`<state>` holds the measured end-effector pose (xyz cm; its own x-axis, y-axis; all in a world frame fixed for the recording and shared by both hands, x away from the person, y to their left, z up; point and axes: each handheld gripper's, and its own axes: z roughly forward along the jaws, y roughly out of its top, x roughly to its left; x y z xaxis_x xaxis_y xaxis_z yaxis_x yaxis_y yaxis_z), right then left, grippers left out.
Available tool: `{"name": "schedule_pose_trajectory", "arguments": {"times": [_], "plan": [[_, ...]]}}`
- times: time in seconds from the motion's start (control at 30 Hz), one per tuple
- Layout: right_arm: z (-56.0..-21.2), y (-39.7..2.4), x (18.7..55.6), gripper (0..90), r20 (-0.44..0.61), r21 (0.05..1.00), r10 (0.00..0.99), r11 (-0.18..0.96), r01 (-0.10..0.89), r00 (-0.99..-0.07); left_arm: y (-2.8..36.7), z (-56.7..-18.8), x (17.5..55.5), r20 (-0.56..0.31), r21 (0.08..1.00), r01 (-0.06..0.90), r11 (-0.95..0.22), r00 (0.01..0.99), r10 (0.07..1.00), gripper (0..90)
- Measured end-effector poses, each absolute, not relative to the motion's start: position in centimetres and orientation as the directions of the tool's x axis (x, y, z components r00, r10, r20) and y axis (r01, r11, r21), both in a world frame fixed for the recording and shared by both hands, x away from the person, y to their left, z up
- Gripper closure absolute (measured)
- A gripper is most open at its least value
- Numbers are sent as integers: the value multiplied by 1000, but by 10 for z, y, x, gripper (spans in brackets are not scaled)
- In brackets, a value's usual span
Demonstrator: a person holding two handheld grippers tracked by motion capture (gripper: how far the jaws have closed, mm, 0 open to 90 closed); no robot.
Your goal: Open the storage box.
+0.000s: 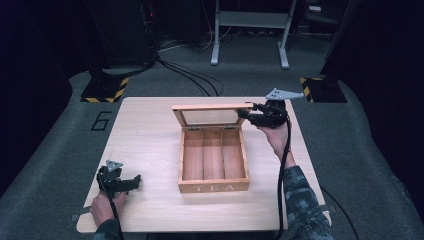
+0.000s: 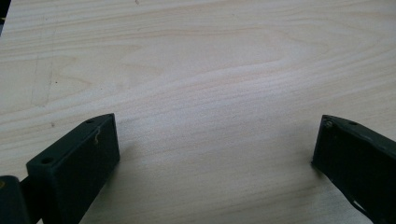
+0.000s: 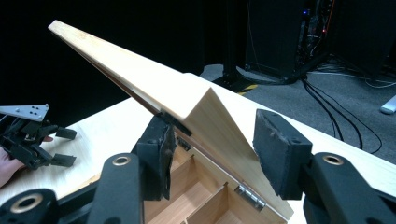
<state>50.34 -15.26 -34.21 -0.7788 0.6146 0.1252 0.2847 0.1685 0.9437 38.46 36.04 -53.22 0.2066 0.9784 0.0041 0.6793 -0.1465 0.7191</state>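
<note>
A wooden tea box point(image 1: 214, 187) with three empty compartments sits at the middle of the light wooden table point(image 1: 150, 130). Its glass-paned lid point(image 1: 210, 106) stands raised at the far side. My right gripper point(image 1: 245, 112) is at the lid's right end. In the right gripper view my right gripper point(image 3: 212, 149) is open, its jaws straddling the lid point(image 3: 140, 79) corner; the left pad point(image 3: 161, 154) sits under the lid and the right pad stands apart from it. My left gripper point(image 1: 136, 181) rests near the front left of the table, open point(image 2: 215, 140) with bare wood between its jaws. It also appears far off point(image 3: 65, 147).
Behind the table, black cables point(image 1: 190, 75) run over the grey floor. A metal stand point(image 1: 250, 30) and two yellow-black striped bases point(image 1: 105, 90) are there too. A "6" point(image 1: 101, 121) is marked on the floor at the left.
</note>
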Motion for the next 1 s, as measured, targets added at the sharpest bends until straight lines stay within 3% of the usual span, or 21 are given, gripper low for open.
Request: {"name": "schedule_pose_trajectory", "arguments": {"times": [0.63, 1.0], "plan": [[-369, -150, 459, 398, 46, 937, 645, 237, 257, -763, 360, -533, 385, -1, 723, 677, -137, 200, 980, 2], [-391, -151, 442, 243, 58, 924, 689, 236, 300, -723, 360, -532, 385, -1, 722, 678, -138, 200, 980, 2]]}}
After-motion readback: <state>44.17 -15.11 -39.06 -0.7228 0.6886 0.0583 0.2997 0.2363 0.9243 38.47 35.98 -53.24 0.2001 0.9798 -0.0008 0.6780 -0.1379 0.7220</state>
